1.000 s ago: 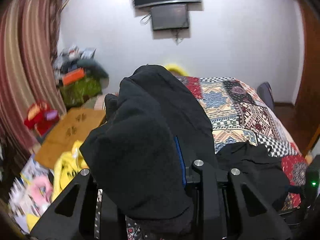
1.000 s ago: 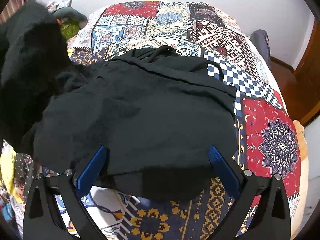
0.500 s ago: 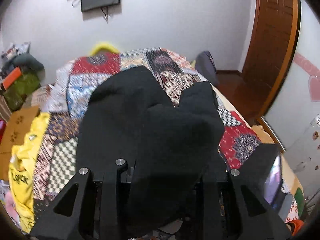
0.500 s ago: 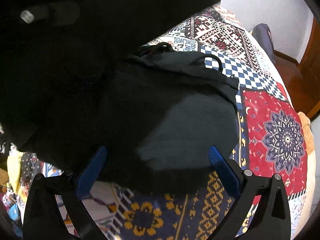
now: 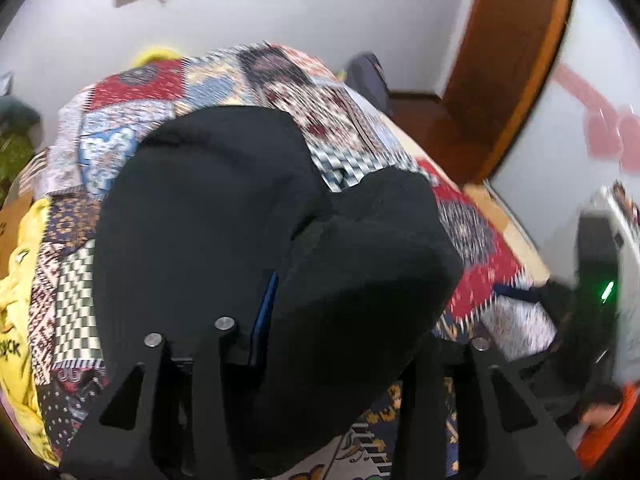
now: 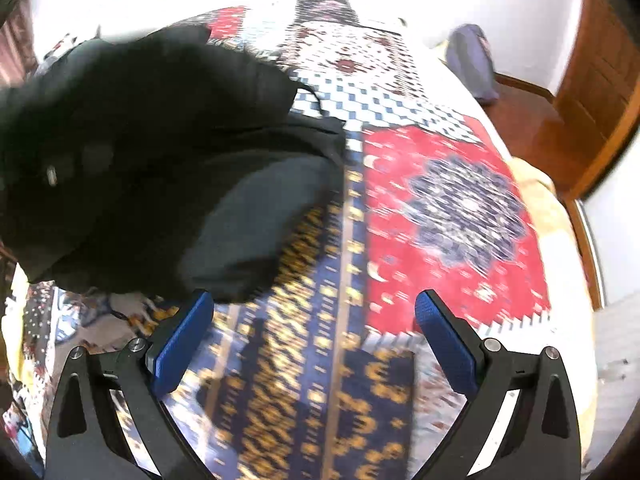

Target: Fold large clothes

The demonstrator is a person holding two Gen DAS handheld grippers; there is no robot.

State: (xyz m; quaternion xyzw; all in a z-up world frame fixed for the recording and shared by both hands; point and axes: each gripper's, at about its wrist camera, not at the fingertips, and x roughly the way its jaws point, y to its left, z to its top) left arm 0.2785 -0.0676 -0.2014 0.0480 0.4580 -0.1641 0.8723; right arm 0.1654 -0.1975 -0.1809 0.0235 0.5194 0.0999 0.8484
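Note:
A black garment [image 5: 208, 216] lies bunched on the patchwork bedspread [image 5: 120, 148] and rises in a thick fold over my left gripper [image 5: 344, 312]. That fold fills the gap between the jaws, which are opening. One blue pad [image 5: 262, 312] shows against the cloth and the other finger is hidden under it. In the right wrist view the same garment [image 6: 160, 152] lies at the left. My right gripper [image 6: 316, 320] hovers open to the right of it over bare bedspread [image 6: 452, 208], with nothing between its blue pads [image 6: 182, 344].
A yellow garment [image 5: 16, 280] hangs at the bed's left edge. A dark bag [image 6: 472, 60] sits at the far right edge of the bed, with a wooden door [image 5: 512, 60] beyond. A dark device with a green light [image 5: 608, 290] is at the right.
The left gripper swung from the room's left side to over the bed, carrying the black fold down with it. The right gripper slid right, off the garment and over bare bedspread.

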